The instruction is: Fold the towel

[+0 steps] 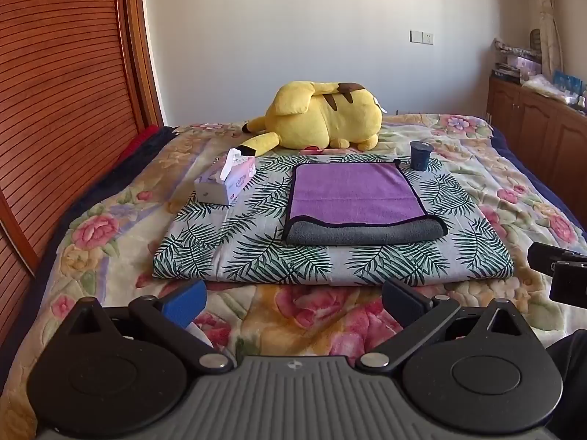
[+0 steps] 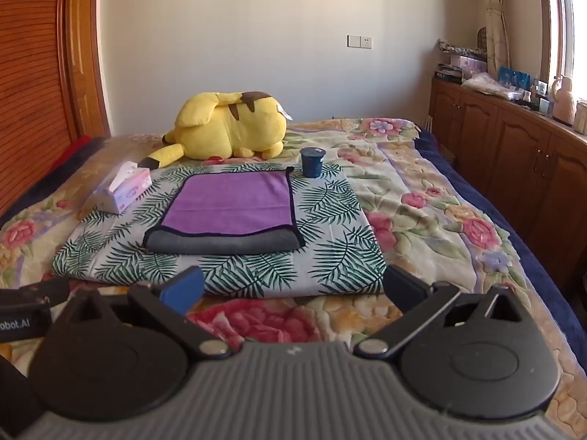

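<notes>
A purple towel (image 1: pixel 354 194) with a grey underside and dark trim lies folded over on a leaf-patterned cloth (image 1: pixel 256 256) on the bed; its grey fold faces me. It also shows in the right wrist view (image 2: pixel 231 201). My left gripper (image 1: pixel 293 299) is open and empty, low over the floral blanket, short of the cloth's near edge. My right gripper (image 2: pixel 293 289) is open and empty too, at the cloth's near edge. Neither touches the towel.
A tissue box (image 1: pixel 225 181) stands left of the towel, a dark blue cup (image 1: pixel 420 156) at its far right corner. A yellow plush toy (image 1: pixel 323 115) lies behind. A wooden headboard (image 1: pixel 55 110) is at left, wooden cabinets (image 2: pixel 513 146) at right.
</notes>
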The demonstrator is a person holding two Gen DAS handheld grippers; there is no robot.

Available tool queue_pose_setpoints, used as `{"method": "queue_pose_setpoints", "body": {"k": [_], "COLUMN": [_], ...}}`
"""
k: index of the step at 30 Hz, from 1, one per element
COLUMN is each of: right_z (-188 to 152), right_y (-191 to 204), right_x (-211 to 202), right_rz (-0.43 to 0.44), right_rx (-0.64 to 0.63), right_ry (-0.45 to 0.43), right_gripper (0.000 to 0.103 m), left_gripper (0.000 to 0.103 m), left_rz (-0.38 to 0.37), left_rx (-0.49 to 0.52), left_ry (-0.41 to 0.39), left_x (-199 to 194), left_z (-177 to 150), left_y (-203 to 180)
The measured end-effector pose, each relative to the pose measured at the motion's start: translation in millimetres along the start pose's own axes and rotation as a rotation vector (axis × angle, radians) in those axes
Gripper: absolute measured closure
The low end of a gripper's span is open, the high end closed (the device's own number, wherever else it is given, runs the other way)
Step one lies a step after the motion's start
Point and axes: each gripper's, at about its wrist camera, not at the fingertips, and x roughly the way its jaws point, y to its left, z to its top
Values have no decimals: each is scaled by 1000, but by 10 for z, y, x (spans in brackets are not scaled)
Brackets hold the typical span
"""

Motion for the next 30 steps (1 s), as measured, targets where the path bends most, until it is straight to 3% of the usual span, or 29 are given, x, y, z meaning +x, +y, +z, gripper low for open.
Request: {"method": "queue_pose_setpoints", "body": {"k": [14, 19, 26, 30], "right_z": [-1, 26, 18, -15], "right_y": [4, -9, -61, -65], "right_x": [1, 15, 39, 136], "right_rz": [-1, 12, 129, 133], "right_rx": [-3, -16, -14, -43], "right_ry": [-9, -52, -170, -207], "right_gripper": [0, 0, 0, 0], "left_gripper": [16, 16, 16, 16], "left_rz": [18, 13, 21, 12], "left_rx": [5, -10, -11, -5], "left_ry": [-28, -110, -259, -265], "left_x": [-9, -45, -57, 82], "left_z": [79, 84, 125, 120], "left_y": [36, 93, 159, 201]}}
